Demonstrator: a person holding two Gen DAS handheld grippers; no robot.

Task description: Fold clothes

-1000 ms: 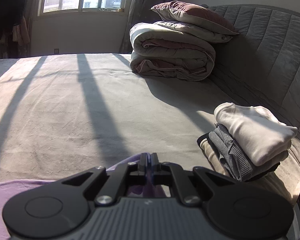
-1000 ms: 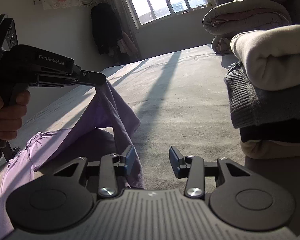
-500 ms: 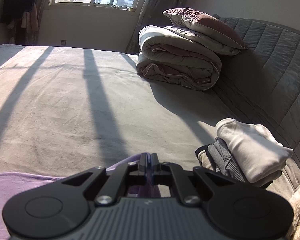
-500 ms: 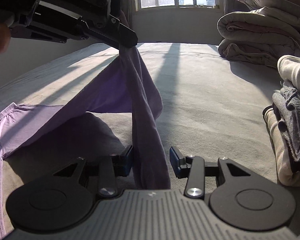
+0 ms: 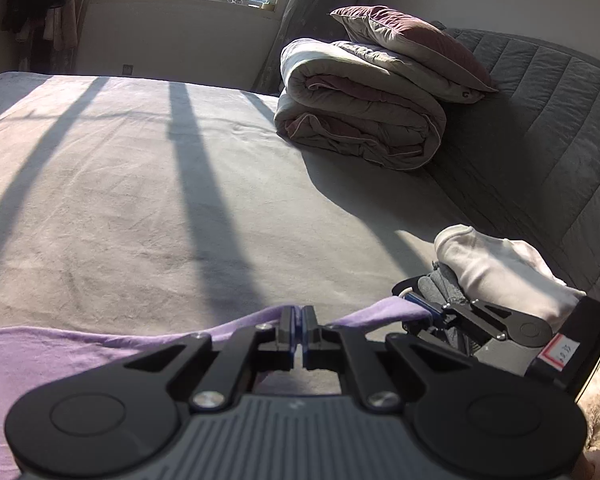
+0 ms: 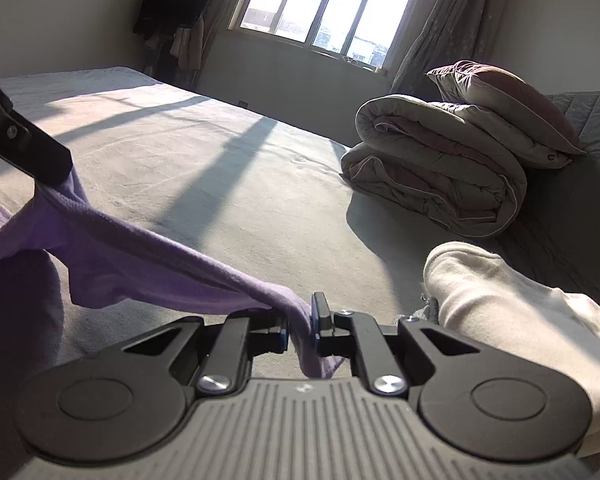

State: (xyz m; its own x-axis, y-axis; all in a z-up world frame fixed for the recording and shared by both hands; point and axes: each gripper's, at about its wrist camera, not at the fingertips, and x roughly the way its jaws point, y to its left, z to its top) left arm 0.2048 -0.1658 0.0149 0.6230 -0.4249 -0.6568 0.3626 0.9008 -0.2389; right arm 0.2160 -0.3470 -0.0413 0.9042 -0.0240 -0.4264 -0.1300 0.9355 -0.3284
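Observation:
A purple garment (image 5: 40, 360) lies on the grey bed (image 5: 140, 200) at the near edge. My left gripper (image 5: 299, 322) is shut on one part of its lifted edge. My right gripper (image 6: 300, 326) is shut on the purple garment (image 6: 160, 264) further to the right, so a band of cloth stretches between the two. In the left wrist view the right gripper (image 5: 416, 305) shows at the lower right, pinching the cloth. In the right wrist view the left gripper's finger (image 6: 24, 148) holds the cloth at the far left.
A stack of folded clothes (image 5: 500, 268) with a cream top (image 6: 520, 300) lies at the right near the padded headboard (image 5: 560, 120). A rolled duvet (image 5: 360, 120) with a pillow (image 5: 412, 48) on it sits at the back. Sunlit bed surface stretches toward the window (image 6: 320, 0).
My right gripper has closed on the hanging purple cloth and moved right, pulling the edge taut. The left gripper kept its hold and shifted slightly.

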